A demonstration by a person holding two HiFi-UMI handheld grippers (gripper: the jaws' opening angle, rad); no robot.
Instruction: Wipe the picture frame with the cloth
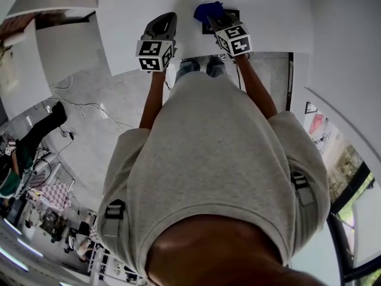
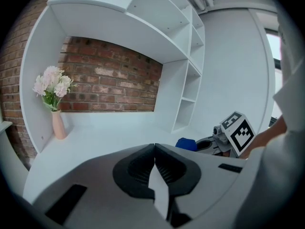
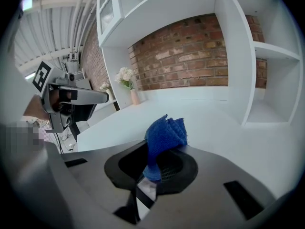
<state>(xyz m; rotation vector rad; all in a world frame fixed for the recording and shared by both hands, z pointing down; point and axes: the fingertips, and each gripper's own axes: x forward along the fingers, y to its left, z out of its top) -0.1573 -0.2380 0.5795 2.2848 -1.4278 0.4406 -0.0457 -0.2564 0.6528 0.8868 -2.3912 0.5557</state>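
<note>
My right gripper (image 1: 212, 20) is shut on a bunched blue cloth (image 1: 208, 9) above the white desk (image 1: 268, 16). A dark picture frame (image 1: 205, 28) lies flat on the desk under it, mostly hidden by the cloth and the gripper. The right gripper view shows the cloth (image 3: 164, 136) sticking up from between the jaws of the right gripper (image 3: 156, 162). My left gripper (image 1: 169, 16) hangs beside it on the left, shut with nothing in it. In the left gripper view the left gripper (image 2: 154, 150) has its jaws together, and the cloth (image 2: 186, 143) shows to the right.
A pink vase of pale flowers (image 2: 54, 99) stands at the desk's far left corner by the brick wall (image 2: 109, 85). White open shelves (image 2: 190, 85) rise at the desk's right end. A person sits at the head view's left edge among cables and clutter on the floor (image 1: 36, 177).
</note>
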